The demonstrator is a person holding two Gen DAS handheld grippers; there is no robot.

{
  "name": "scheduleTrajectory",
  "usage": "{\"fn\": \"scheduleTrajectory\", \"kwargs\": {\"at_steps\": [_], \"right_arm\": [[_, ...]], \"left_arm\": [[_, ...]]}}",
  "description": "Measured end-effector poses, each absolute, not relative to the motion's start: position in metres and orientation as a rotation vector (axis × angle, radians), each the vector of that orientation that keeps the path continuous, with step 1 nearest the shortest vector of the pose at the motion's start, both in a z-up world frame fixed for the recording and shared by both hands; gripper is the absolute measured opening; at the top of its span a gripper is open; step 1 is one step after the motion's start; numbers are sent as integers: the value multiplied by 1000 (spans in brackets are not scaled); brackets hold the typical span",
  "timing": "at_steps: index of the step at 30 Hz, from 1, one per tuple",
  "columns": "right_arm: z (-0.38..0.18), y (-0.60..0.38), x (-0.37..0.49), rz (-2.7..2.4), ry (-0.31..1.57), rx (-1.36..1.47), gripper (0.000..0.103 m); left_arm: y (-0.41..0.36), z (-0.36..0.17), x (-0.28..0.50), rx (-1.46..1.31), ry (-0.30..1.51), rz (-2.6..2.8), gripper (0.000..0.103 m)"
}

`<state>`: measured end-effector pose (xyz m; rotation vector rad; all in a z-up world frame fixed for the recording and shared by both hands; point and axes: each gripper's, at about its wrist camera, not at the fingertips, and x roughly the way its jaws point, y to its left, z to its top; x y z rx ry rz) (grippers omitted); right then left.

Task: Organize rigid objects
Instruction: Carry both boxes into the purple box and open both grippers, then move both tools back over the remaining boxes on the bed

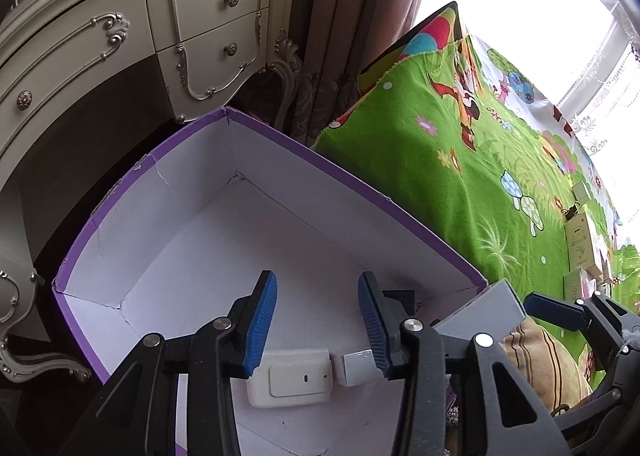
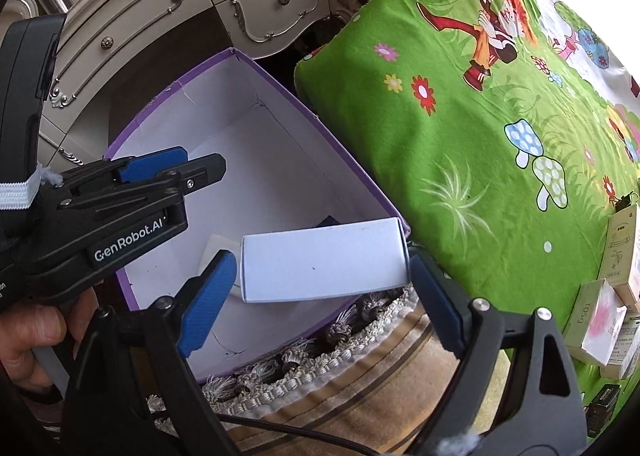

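The light, stiff white carton (image 2: 322,264), lower centre, spanned the right gripper (image 2: 320,298)'s wide jaws endwise; the left gripper (image 1: 316,322) stood part-open, empty.

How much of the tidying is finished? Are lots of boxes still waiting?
Partly done. A white plastic plug-like device and a small white box already lie inside the purple-rimmed cardboard box, under the open left gripper. The right gripper holds a white cardboard box over that box's corner, ready to go in. Several small cartons wait on the green cartoon blanket.
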<state>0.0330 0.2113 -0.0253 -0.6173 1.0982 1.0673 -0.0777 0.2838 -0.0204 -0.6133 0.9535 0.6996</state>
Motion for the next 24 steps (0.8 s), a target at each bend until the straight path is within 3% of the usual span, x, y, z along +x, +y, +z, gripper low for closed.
{"fn": "scheduleTrajectory", "kwargs": {"at_steps": [6,24], "right_arm": [[-23,203,34,1076,1107,-598,93],[18,67,84,836,1016,-398,93]], "left_arm": [[281,-12,-78,-593,923,731,58],[214,12,-22,-475,905,496,61]]}}
